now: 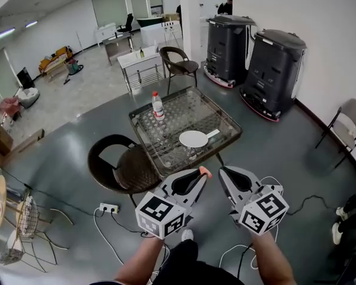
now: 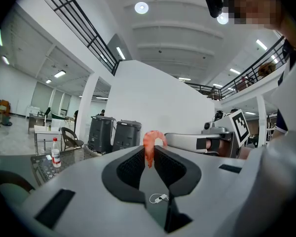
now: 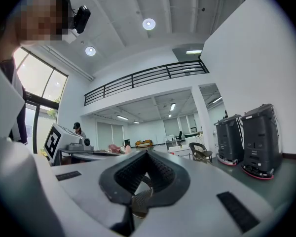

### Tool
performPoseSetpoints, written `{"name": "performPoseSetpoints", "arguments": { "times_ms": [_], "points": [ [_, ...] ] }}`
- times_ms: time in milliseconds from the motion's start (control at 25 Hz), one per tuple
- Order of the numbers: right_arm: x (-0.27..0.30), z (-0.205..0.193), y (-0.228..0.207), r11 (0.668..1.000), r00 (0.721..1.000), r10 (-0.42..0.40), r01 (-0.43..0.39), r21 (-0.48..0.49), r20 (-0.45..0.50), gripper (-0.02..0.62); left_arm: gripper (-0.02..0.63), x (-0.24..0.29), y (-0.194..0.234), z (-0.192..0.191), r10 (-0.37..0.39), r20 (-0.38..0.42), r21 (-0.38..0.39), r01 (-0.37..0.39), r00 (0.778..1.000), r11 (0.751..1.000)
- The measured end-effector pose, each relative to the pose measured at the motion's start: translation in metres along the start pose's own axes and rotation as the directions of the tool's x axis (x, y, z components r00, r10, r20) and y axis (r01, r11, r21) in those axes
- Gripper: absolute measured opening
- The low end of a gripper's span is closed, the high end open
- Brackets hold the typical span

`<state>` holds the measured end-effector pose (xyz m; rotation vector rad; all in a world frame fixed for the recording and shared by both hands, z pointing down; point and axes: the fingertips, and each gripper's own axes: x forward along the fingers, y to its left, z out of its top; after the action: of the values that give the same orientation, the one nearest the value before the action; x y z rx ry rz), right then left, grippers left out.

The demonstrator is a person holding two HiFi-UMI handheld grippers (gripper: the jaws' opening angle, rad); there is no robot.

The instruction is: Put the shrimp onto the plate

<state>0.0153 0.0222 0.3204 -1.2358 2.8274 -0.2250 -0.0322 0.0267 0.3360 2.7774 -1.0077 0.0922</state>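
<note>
My left gripper [image 1: 203, 174] is shut on an orange-pink shrimp [image 1: 205, 171], which sticks out past the jaw tips; in the left gripper view the shrimp [image 2: 151, 143] stands pinched between the dark pads. My right gripper [image 1: 223, 172] is shut with nothing between its jaws, and its pads [image 3: 138, 169] meet at the tip. Both grippers hang side by side in front of the glass table [image 1: 145, 121], short of its near edge. A white plate [image 1: 193, 139] lies on the table's near right part, ahead of both grippers.
A clear bottle with a red cap [image 1: 158, 106] stands at the table's far left. A dark wicker chair [image 1: 117, 168] sits left of the table, another chair [image 1: 177, 62] behind it. Two large dark machines [image 1: 275, 70] stand along the right wall. A power strip and cables [image 1: 108, 208] lie on the floor.
</note>
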Motion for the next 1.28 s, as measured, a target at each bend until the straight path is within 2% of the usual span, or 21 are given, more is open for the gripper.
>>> {"name": "performPoseSetpoints", "arguments": {
  "times_ms": [480,720,1000,1280],
  "points": [
    [0.098,0.012,-0.063,0.998,0.998,-0.063,0.063,0.007,-0.019,0.005,0.058,0.055,0.1,0.019,-0.07,-0.022,-0.023,0.07,0.997,0.997],
    [0.126,0.014,-0.095,0.997,0.997,-0.081,0.081,0.014,-0.018,0.005,0.058,0.08,0.136,0.02,-0.072,-0.036,-0.026,0.071,0.997,0.997],
    [0.153,0.004,-0.131,0.997,0.998,-0.067,0.068,0.037,-0.019,0.005,0.058,0.106,0.17,0.007,-0.033,-0.068,-0.033,0.031,0.997,0.999],
    [0.192,0.004,-0.175,0.999,0.999,0.024,-0.023,0.024,-0.023,0.005,0.058,0.144,0.202,0.005,0.047,-0.085,-0.036,-0.05,0.995,0.998]
  ]
}}
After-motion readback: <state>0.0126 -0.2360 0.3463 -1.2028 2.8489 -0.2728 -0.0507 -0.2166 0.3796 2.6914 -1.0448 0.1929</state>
